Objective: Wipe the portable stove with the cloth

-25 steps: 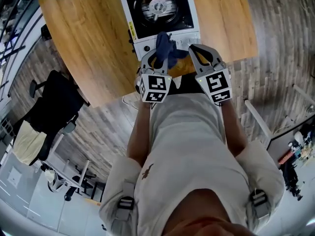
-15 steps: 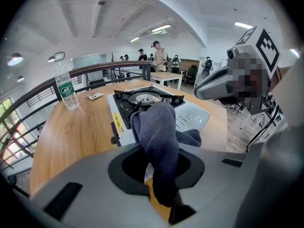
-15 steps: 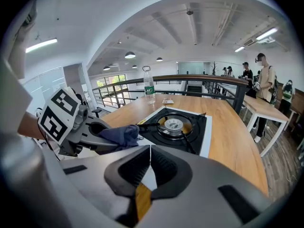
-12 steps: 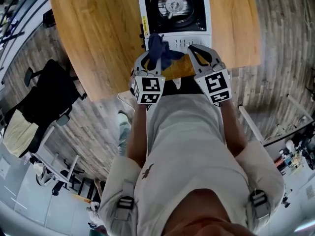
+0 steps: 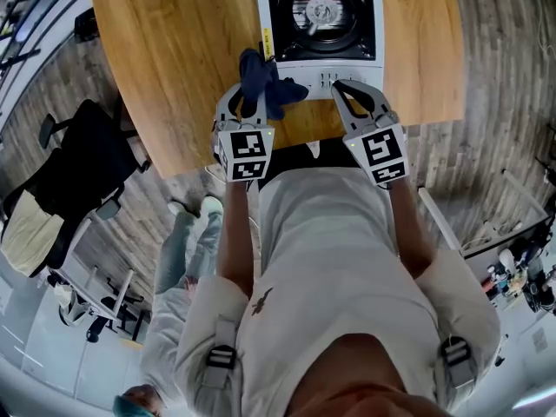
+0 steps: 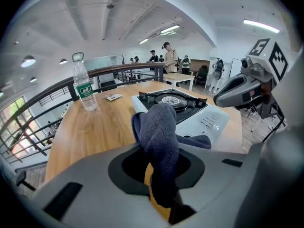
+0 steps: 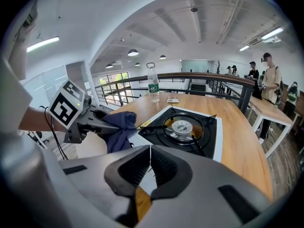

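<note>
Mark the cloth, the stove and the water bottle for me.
cloth [image 5: 259, 76], head view, bunched blue middle.
portable stove [image 5: 320, 11], head view, burner cap.
water bottle [image 6: 85, 90], left gripper view, green label.

No text legible.
- Water bottle, near the table's left edge: green label, print too small to read.
- Portable stove: yellow sticker on its left rim, unreadable.
- Left hand-held gripper and right hand-held gripper: square black-and-white pattern markers, no letters.

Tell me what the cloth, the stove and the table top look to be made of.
Cloth: dark blue, matte, nubby weave, likely microfibre. Stove: white casing with smooth painted sheen, probably sheet metal; black top glossier. Table top: wood or wood-look laminate, going by grain lines; satin finish.
</note>
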Tool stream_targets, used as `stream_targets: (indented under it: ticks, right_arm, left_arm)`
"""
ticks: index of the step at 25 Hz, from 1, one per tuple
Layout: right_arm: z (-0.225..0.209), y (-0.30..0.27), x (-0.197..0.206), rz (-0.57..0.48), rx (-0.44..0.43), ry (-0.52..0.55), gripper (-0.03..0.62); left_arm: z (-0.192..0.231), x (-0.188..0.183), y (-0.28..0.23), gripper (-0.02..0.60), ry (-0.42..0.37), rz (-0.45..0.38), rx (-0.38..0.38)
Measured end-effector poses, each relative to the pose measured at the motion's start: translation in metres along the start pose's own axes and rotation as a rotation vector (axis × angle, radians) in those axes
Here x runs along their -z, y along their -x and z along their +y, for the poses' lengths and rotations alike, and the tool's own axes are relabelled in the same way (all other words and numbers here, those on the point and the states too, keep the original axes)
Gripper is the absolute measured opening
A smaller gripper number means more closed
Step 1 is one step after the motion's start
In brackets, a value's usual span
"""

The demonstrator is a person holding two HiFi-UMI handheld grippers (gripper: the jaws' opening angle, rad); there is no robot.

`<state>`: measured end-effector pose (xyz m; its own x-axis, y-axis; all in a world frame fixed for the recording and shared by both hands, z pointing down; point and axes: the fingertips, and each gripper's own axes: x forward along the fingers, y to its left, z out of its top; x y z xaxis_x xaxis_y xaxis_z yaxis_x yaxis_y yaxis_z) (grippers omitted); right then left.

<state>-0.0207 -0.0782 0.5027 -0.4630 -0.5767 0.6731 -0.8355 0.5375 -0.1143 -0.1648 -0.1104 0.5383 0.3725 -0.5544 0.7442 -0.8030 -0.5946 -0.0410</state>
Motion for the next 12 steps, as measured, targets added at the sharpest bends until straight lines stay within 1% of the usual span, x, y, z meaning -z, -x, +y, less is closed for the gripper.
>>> stream_targets:
  ticks: [7, 12]
  right_arm:
    - [0.004, -0.009, -0.006, 0.016, 0.006, -0.004, 0.023]
    - [0.003, -0.018, -0.010, 0.021, 0.006, -0.011, 0.023]
  left_arm:
    - [0.007, -0.013, -0.016, 0.081, 0.002, -0.029, 0.045]
    - [0.006, -0.016, -0.031, 0.081, 0.000, -0.013, 0.086]
